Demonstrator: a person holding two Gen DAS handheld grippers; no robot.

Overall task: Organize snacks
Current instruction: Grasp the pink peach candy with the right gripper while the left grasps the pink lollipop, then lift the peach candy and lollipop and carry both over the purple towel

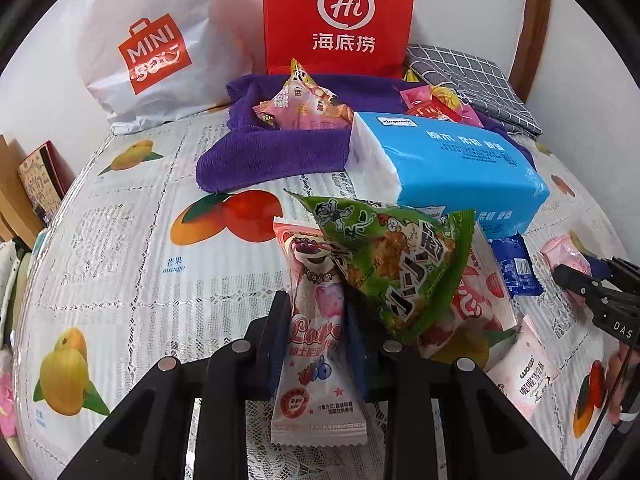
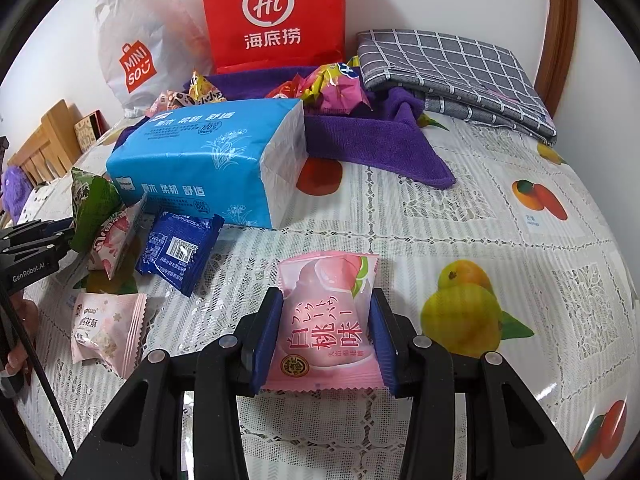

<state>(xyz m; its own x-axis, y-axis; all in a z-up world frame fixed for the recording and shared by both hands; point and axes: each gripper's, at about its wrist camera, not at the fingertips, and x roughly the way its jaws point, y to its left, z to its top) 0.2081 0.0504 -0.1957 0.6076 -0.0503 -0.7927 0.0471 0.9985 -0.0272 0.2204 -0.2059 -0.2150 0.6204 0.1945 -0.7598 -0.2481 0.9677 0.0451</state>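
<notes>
While the left gripper (image 1: 316, 344) clamps the Lotso packet (image 1: 314, 344), the right gripper (image 2: 325, 336) grips the peach packet (image 2: 326, 320); bare tablecloth (image 2: 460, 216) lies at two o'clock.

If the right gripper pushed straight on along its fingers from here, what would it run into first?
Probably the tablecloth itself: the right gripper, shut on the pink peach snack, tilts downward over bare cloth. Farther along that line sits the purple towel, though depth is hard to judge.

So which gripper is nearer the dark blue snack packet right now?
Left. The left gripper, shut on a pink Lotso packet, sits just beyond the dark blue packet; the right gripper, holding a peach packet, is farther off.
</notes>
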